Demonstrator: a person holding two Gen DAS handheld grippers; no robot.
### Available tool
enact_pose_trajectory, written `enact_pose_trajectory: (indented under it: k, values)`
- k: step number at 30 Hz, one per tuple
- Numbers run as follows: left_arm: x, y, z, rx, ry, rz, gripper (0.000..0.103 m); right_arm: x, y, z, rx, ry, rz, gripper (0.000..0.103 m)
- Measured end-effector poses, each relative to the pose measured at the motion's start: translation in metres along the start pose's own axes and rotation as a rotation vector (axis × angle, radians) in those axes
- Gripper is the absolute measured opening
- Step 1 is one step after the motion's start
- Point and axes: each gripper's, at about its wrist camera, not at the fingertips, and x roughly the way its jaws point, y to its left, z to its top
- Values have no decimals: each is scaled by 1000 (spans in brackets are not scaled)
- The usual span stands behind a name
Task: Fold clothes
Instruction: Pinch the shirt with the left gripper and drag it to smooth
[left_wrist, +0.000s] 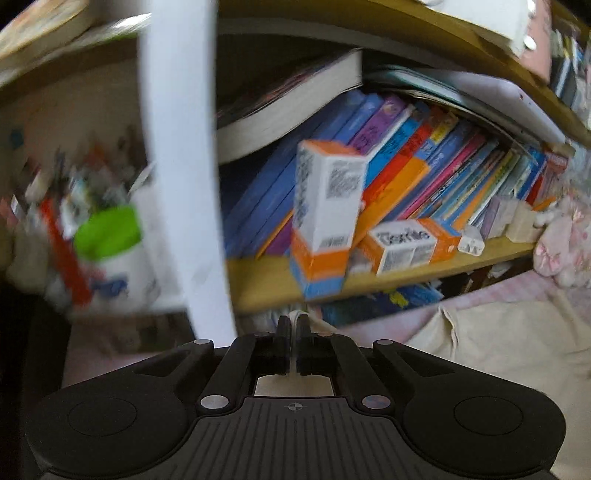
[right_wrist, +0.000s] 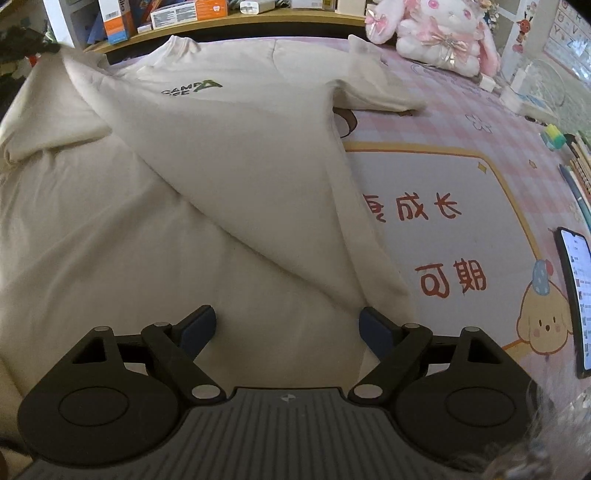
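Observation:
A cream T-shirt (right_wrist: 207, 155) with a small green chest logo lies on a pink checked mat (right_wrist: 461, 147), its left part folded diagonally over the body. My right gripper (right_wrist: 288, 325) is open, low over the shirt's near hem, one blue pad on each side of the cloth. My left gripper (left_wrist: 294, 325) is shut on a thin strip of cream cloth, raised and facing a bookshelf. More of the shirt (left_wrist: 509, 332) shows at the lower right in the left wrist view.
A wooden bookshelf (left_wrist: 406, 269) with books and orange-and-white boxes (left_wrist: 325, 206) stands behind the mat. A pink plush rabbit (right_wrist: 439, 33) sits at the far right. A lit phone (right_wrist: 576, 295) lies at the right edge. A white post (left_wrist: 184, 147) stands close on the left.

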Motion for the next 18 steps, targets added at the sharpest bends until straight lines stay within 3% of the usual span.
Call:
enact_pose_trajectory:
  k: [3,4,7,10,12,15,18]
  values:
    - [27,1,-1,-8,81,76,5,0,2,0,2,7,-1,83]
    - [32,3,-2,-15,100,99,12,0,4,0,-2,8,1,83]
    - [25,9,-8,-46,81,127,15,0,7,1,-12,9,7,84]
    - [-11,15,-17,-108,2,63,22,1,8,2,-22,14,17,85]
    - [-39,15,-32,-136,-27,-19,26,0,8,7,-33,21,44,81]
    - [-76,4,-68,-146,5,-122,36,-12,-2,27,-6,-49,131,81]
    - [-104,-11,-112,-162,86,-142,37,-19,-26,60,25,-151,170,81]
